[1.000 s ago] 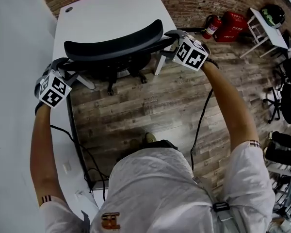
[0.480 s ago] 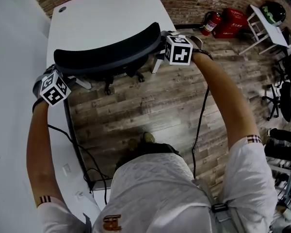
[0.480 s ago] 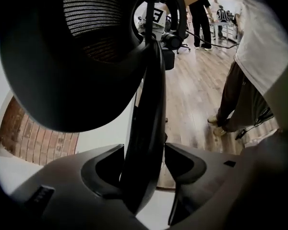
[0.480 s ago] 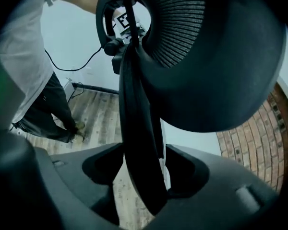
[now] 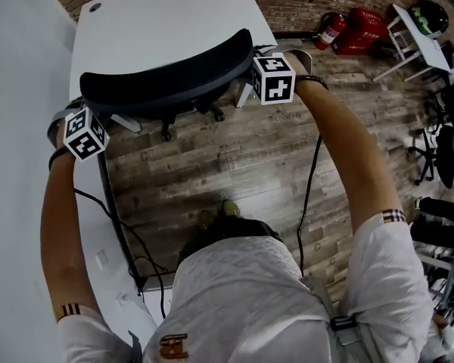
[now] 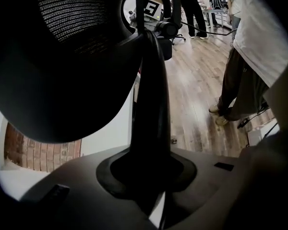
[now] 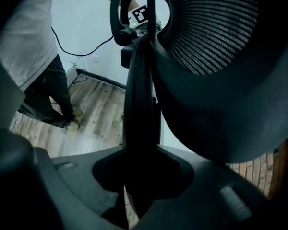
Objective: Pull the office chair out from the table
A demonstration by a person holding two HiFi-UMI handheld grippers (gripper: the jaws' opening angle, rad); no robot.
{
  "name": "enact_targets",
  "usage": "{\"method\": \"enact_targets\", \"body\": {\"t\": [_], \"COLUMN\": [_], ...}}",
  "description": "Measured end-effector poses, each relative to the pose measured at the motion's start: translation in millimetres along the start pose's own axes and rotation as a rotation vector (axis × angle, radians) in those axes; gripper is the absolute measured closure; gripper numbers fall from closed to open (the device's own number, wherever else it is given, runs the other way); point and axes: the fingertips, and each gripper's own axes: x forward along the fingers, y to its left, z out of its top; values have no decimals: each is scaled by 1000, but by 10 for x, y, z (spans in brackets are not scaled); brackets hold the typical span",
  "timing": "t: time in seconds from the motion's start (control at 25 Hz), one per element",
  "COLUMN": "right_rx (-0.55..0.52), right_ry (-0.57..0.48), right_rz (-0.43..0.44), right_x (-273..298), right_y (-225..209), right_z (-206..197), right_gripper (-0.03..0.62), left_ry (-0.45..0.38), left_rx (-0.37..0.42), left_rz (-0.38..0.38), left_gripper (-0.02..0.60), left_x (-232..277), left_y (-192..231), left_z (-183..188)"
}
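Chair (image 5: 166,82) backs out from table (image 5: 166,17) near edge; my left gripper (image 5: 74,118) and right gripper (image 5: 265,57) each clamp its backrest frame.

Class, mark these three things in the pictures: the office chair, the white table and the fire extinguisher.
office chair (image 5: 166,82): head view, middle of the backrest's top.
white table (image 5: 159,17): head view, bare tabletop.
fire extinguisher (image 5: 325,32): head view, red cylinder body.
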Motion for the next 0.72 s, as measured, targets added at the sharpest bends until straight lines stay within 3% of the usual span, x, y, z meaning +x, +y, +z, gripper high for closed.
{"method": "enact_targets", "body": {"t": [0.28, 0.72], "right_rx": [-31, -31], "right_ry": [-2, 1], "right_rz": [-57, -93], "right_x": [-64, -338], "right_y": [129, 701], "right_z": [40, 195], "right_gripper": [520, 526], "left_ry": [-3, -19], "left_rx": [7, 23], "left_rz": [-9, -7], "left_gripper": [500, 500], "left_x": [-78, -374], "left_y": [-138, -666], "left_z": [15, 64]}}
